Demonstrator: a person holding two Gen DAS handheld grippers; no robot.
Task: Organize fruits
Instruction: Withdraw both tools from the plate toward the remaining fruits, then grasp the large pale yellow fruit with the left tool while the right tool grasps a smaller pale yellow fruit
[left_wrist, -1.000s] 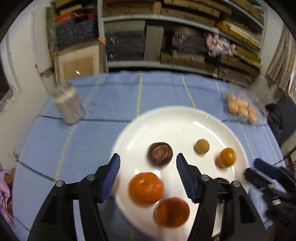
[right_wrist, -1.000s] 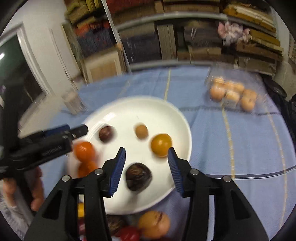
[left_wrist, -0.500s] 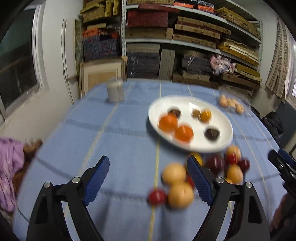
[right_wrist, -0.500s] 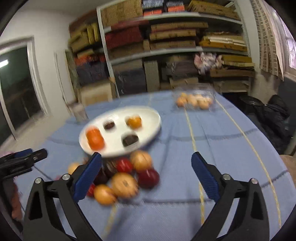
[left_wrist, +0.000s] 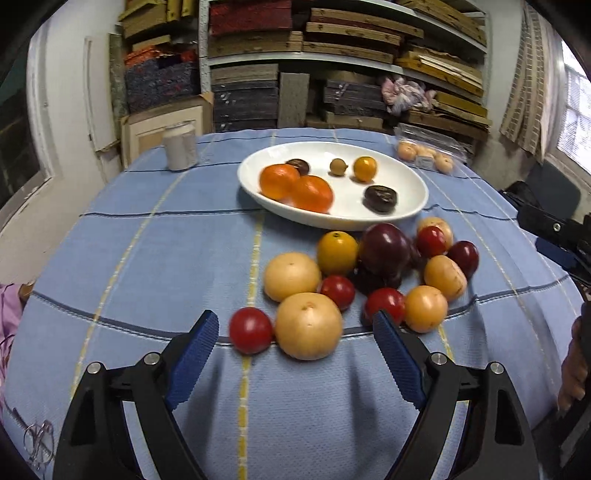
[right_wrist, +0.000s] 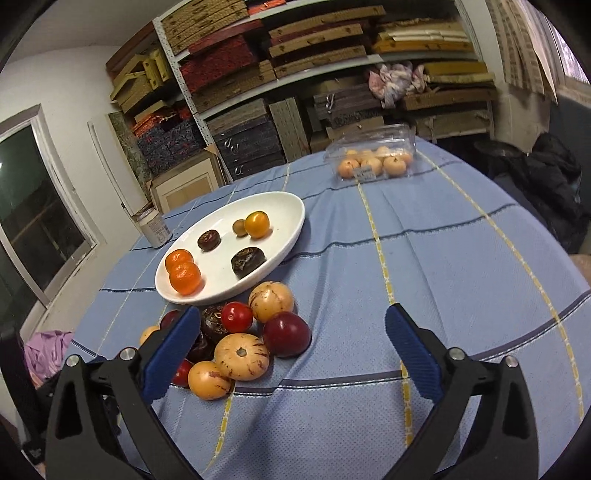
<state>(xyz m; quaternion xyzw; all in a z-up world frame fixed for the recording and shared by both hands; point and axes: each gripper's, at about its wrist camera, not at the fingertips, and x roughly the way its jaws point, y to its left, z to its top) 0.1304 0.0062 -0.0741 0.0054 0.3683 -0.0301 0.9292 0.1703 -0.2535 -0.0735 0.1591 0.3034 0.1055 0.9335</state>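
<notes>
A: On the blue checked tablecloth (left_wrist: 147, 258), a white plate (left_wrist: 402, 177) sits mid-table. Contents: two orange mandarins (left_wrist: 295, 186) touching each other, two dark wrinkled fruits, one small tan fruit, one yellow-orange fruit (left_wrist: 365, 168).

B: Loose fruit?

A: A pile of fruits (left_wrist: 354, 280) lies on the cloth just beside the plate's near rim: red tomatoes, pale yellow round fruits, a dark purple plum (left_wrist: 386, 245), one yellow fruit against it.

B: Left gripper (left_wrist: 295, 334)?

A: Jaws spread wide, nothing held. A red tomato (left_wrist: 251, 330) and a pale yellow fruit (left_wrist: 308, 325) lie between the blue pads, apart from both.

B: Right gripper (right_wrist: 290, 341)?

A: Also spread wide, empty. Its left pad overlaps the pile in the right wrist view; contact cannot be judged. The other pad is over bare cloth.

B: Elsewhere?

A: A clear clamshell box (right_wrist: 373, 158) of pale orange fruit near the far edge; a grey jar (left_wrist: 180, 147) at far left; shelves (right_wrist: 314, 74) of stacked boxes behind.
</notes>
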